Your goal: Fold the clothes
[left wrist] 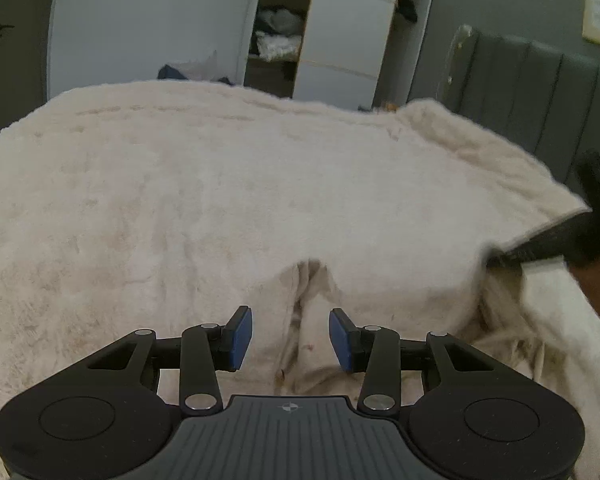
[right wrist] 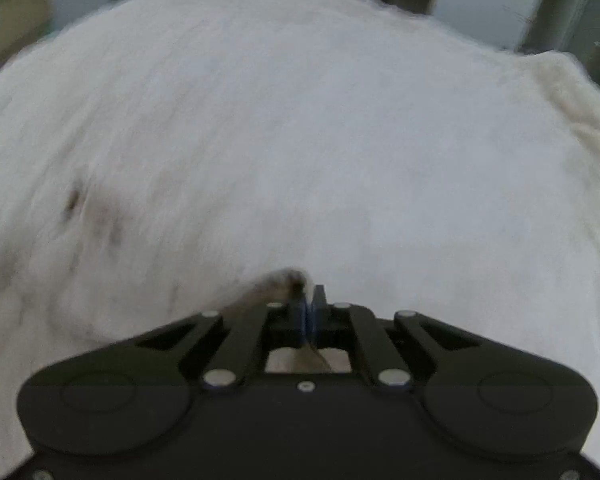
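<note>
Found the left gripper (left wrist: pixel 291 332) part-open above the cream fleece cloth (left wrist: pixel 220 200), blue pads (left wrist: pixel 242 340) set apart and gripping nothing. Saw a raised fold (left wrist: pixel 312 304) of the same cloth running up between the two jaws, smoother underside showing, touched by neither pad as far as could be told. Noted a few small reddish specks on that underside, just beside the right-hand pad.

Found the cloth spread wide over a soft surface (a bed, judging by the padded grey headboard (left wrist: pixel 540 92) at the right), filling most of both views. Saw its right-hand edge lifted and turned back, with the right gripper (left wrist: pixel 580 236) a dark blur at that edge. Could not tell from the left wrist view how those jaws stood.

From the right wrist view, found the right gripper (right wrist: pixel 309 312) closed tight, pads together, pinching a thin peak of the fleece cloth (right wrist: pixel 300 140). Saw a sliver of cloth poking out behind the pads, towards the gripper body. Noted the gripper tipped down at the cloth, and the whole view smeared by blur. Noted some dark smudges (right wrist: pixel 74 198) on the pile at the left.

Beyond the bed, saw pale wardrobe doors (left wrist: pixel 340 32) and an open shelf bay (left wrist: pixel 280 40) stuffed with bundled fabrics.
</note>
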Motion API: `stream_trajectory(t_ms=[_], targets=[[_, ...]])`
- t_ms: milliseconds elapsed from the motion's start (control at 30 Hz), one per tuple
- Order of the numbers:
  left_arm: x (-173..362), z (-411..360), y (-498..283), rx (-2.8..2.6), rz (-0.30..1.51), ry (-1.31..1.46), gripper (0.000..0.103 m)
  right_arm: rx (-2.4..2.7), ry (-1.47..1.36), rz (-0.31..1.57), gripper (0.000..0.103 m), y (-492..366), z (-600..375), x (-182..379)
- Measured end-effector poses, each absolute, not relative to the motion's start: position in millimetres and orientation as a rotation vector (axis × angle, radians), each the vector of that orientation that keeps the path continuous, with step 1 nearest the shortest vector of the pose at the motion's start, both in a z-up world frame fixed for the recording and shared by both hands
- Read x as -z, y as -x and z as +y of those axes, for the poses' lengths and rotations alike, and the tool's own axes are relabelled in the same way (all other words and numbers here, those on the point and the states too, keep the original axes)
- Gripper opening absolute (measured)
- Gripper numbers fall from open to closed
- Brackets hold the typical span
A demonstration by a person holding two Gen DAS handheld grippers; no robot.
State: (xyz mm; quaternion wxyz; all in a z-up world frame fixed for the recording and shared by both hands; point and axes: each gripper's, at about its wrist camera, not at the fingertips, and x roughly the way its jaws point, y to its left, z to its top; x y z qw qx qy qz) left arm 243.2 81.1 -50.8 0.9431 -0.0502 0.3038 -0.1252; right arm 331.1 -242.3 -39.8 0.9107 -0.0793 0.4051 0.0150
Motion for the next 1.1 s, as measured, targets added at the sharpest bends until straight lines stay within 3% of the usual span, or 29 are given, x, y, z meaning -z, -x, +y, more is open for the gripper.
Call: stream_trajectory(t_ms=[167,433,600,867,1100], targets=[[52.4,102.6,-251.2,0.197,0.640,0.181,0.038,0.025,0.184,0.864,0.002,-364.9,-214.9,51.8],[57.3,113.6,-258.6,0.180,0.688,0.199,0.038,-0.003,0.180,0.884,0.014,-351.3,-197.9,77.2],[55.0,114.1,-256.4,0.193,0.687,0.187,0.039,-0.043,0.125,0.881,0.019,-305.4,-206.8,61.7],[54.5,112.5,-245.6,0.194,0.689,0.159,0.040,-0.119,0.061,0.870,0.046,-221.9,-201.7,45.2],[54.7,109.8,-243.0,0.204,0.694,0.174,0.039,-0.143,-0.026,0.905,0.050,-135.3,-190.2,74.4]])
